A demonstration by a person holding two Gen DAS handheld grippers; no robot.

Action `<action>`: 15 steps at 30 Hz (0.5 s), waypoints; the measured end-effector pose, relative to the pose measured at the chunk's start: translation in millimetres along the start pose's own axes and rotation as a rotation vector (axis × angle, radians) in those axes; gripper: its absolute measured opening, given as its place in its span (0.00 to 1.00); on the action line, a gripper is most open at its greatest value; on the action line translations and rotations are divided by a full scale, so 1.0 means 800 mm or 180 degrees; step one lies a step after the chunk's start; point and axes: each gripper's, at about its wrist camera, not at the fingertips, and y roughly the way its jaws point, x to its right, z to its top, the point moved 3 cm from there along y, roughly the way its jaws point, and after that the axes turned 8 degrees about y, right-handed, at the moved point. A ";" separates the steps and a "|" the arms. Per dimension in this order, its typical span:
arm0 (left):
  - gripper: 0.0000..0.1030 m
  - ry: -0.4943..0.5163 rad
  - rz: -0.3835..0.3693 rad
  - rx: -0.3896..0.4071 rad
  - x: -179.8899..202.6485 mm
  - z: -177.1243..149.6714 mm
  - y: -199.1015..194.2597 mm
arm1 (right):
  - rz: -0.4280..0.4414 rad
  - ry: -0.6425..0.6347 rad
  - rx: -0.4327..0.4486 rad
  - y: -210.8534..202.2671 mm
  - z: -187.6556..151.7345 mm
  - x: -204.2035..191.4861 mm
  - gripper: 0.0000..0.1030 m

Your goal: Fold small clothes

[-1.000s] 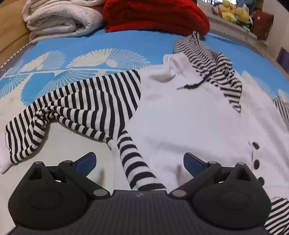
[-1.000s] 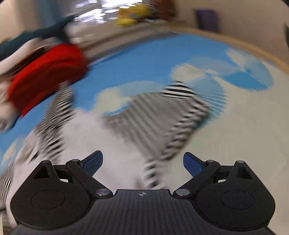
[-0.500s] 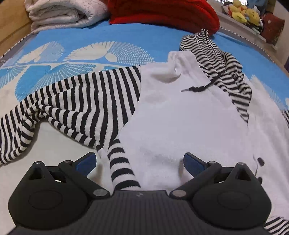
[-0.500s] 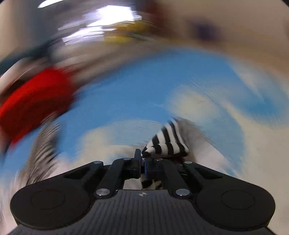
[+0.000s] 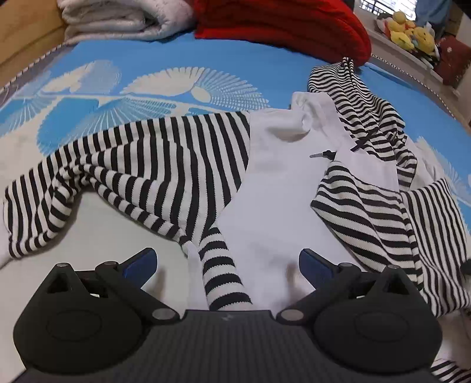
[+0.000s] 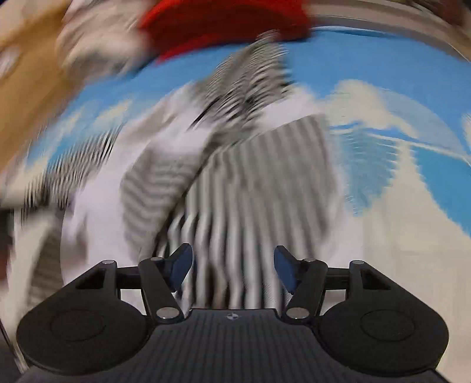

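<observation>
A small white hooded top (image 5: pixel 282 188) with black-and-white striped sleeves and hood lies on a blue and white bedspread (image 5: pixel 164 67). Its left sleeve (image 5: pixel 141 173) is spread out to the left. The right sleeve (image 5: pixel 379 212) lies folded across the white body. My left gripper (image 5: pixel 228 265) is open just above the hem, with a striped strip (image 5: pixel 220 271) of the top lying between its fingers, untouched. The right wrist view is blurred: my right gripper (image 6: pixel 232 265) hovers over the folded striped sleeve (image 6: pixel 253 200), jaws opening, nothing pinched.
A folded white quilt (image 5: pixel 123 17) and a red blanket (image 5: pixel 279 26) lie at the head of the bed. Soft toys (image 5: pixel 409 29) sit on a ledge at the far right. A wooden bed frame (image 5: pixel 23 32) runs along the far left.
The right gripper shut on the striped right sleeve, carried it over the white body and let it go. The left gripper stayed open and barely moved.
</observation>
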 end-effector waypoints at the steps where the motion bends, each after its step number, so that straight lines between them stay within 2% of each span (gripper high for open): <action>1: 1.00 -0.0011 -0.0010 -0.0005 0.000 0.000 0.000 | 0.0067 0.0078 0.0087 -0.002 0.007 0.002 0.63; 3: 1.00 -0.0014 0.0006 0.0001 0.001 0.001 0.000 | 0.0250 0.0151 0.0196 0.001 0.009 -0.009 0.77; 5: 1.00 -0.0004 0.0025 0.0000 0.003 0.001 0.001 | 0.0433 0.0223 0.0172 0.018 0.009 -0.032 0.83; 7: 1.00 0.0005 0.0032 -0.0013 0.003 0.001 0.003 | 0.0454 0.0252 0.0025 0.056 0.017 -0.059 0.83; 9: 1.00 0.0005 0.0036 -0.0017 0.002 0.002 0.005 | 0.0314 0.0369 -0.0099 0.103 0.034 -0.079 0.81; 10: 1.00 -0.0001 0.0052 -0.0023 0.001 0.003 0.007 | 0.0224 0.0409 -0.0167 0.123 0.041 -0.086 0.76; 11: 1.00 -0.0022 0.0065 -0.0030 -0.001 0.004 0.007 | 0.0072 0.0372 -0.0159 0.132 0.046 -0.093 0.60; 12: 1.00 -0.0053 0.0058 -0.0028 -0.003 0.005 0.007 | -0.0188 0.0193 -0.0009 0.134 0.050 -0.102 0.20; 13: 1.00 -0.0078 0.0039 -0.0022 -0.004 0.005 0.007 | -0.0300 -0.0040 0.0092 0.127 0.050 -0.107 0.00; 14: 1.00 -0.0096 0.0024 -0.0016 -0.006 0.005 0.006 | -0.0348 -0.0232 0.0148 0.115 0.056 -0.110 0.02; 15: 1.00 -0.0099 0.0022 -0.0010 -0.007 0.005 0.005 | -0.0419 -0.0249 0.0264 0.098 0.065 -0.101 0.02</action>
